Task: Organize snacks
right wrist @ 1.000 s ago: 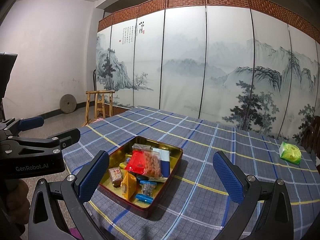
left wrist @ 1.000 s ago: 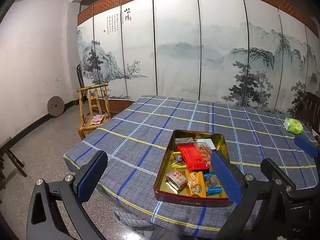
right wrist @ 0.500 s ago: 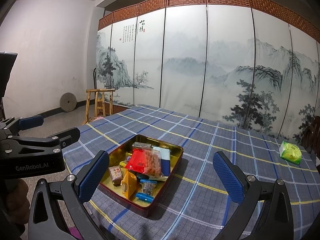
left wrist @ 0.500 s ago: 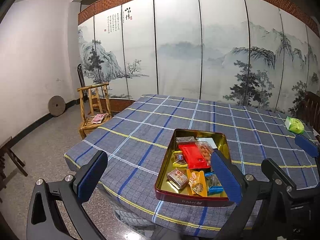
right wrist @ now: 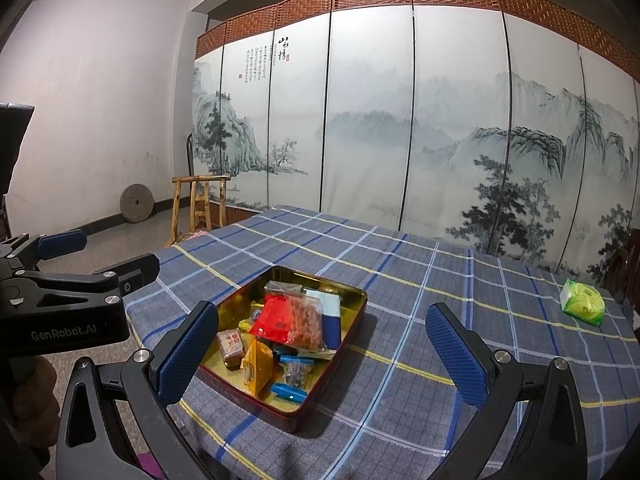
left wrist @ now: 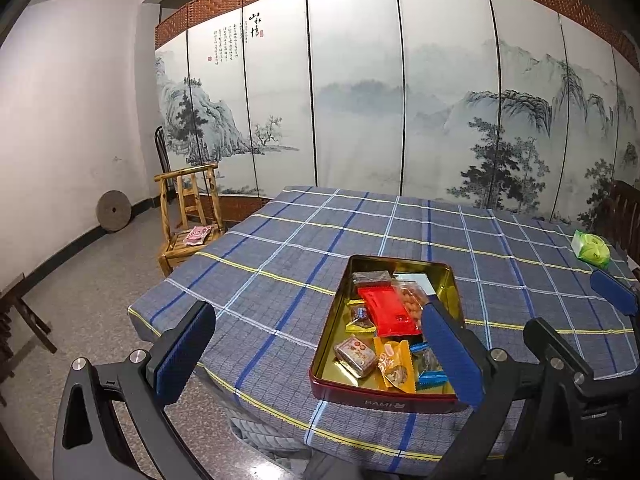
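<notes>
Showing pink packet [left wrist: 197, 235] on chair, left view alone, both tongs [left wrist: 320, 350] [right wrist: 324, 350] wide over tin [right wrist: 352, 312]

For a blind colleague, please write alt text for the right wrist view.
An open gold tin full of wrapped snacks, a red packet on top, sits on a blue plaid tablecloth. The open right gripper hangs before it, empty. A green packet lies far right; the left gripper is at left.

The surface [right wrist: 420, 320] wears a grey-blue cloth checked in blue, white and yellow lines. The tin [left wrist: 454, 292] is gold inside, dark red outside. A red packet [left wrist: 386, 312], an orange packet [left wrist: 396, 366], a green pack [right wrist: 582, 302]. Blue-padded black tongs [right wrist: 320, 348].
</notes>
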The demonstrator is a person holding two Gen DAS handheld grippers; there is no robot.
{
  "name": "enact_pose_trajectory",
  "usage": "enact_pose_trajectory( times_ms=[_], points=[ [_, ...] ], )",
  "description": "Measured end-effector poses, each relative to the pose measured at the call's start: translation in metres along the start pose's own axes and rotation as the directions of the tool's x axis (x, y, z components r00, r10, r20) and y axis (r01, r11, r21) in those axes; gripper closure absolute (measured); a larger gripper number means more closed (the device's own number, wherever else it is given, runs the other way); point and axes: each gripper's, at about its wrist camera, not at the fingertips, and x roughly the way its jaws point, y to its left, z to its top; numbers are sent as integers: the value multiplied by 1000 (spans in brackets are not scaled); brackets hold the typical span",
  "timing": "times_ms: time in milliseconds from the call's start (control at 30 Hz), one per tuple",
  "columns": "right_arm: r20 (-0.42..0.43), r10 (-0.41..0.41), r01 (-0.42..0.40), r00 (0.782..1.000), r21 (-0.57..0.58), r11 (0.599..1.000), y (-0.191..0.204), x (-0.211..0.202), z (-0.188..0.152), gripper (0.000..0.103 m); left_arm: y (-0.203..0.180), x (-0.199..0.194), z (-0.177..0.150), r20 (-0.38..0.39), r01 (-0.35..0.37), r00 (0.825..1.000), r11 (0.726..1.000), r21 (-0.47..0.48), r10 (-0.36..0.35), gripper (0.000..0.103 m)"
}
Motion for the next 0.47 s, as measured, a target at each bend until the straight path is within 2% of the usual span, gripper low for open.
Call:
enact_pose_trajectory(
  times_ms=[267, 367, 467],
  points=[
    [-20, 7, -7, 1000, 18, 1000, -6, 3, -9, 0, 3, 6, -6, 16, -16, 1000, 1000, 16, 16, 1],
    [-57, 14, -10, 998, 77, 997, -27, 11, -17, 0, 2, 6, -7, 19, -37, 999, 998, 48, 36, 1],
    [-165, -29, 52, 986, 138, 989, -68, 29, -35, 0, 0, 8, -4, -6, -32, 999, 998, 57, 32, 1]
  ],
)
